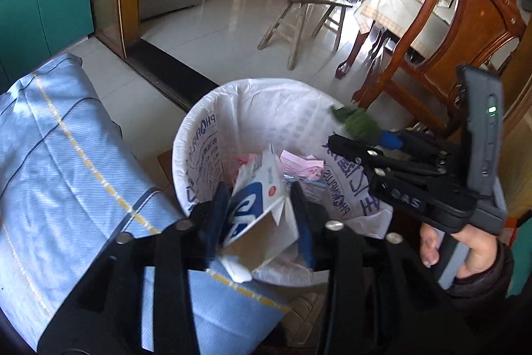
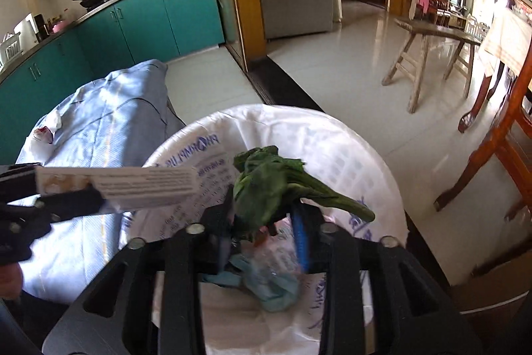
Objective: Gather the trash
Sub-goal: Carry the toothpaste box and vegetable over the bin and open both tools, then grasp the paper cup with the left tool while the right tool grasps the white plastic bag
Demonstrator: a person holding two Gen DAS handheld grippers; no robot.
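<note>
Over the near rim of the lined waste bin [image 1: 199, 135], the left gripper [image 1: 262, 215] stands part-open with a flattened cardboard carton [image 1: 256, 208] between its fingers. Whether the pads still press on it cannot be told, though the carton looks loose and tipping into the bin. It is one piece — light, stiff along its folds and easily crushed — so a flat panel edge is the place to hold it. Beside it over the bin's right side, the right gripper [image 2: 266, 215] is also part-open, with one wilted green leaf [image 2: 276, 185] draped across its fingertips: soft, limp, probably damp and apt to cling, best pinched at the thicker stalk end. Inside the bin lie several pink paper scraps [image 1: 299, 167], too jumbled to count, and one crumpled pale-blue wad [image 2: 272, 281]. Left of the bin, on the striped blue cloth [image 1: 66, 155], two small crumpled tissues [image 2: 50, 128] remain — light and soft. Beyond the bin stand one wooden bench [image 1: 309, 9] and one carved chair [image 1: 465, 32].
</note>
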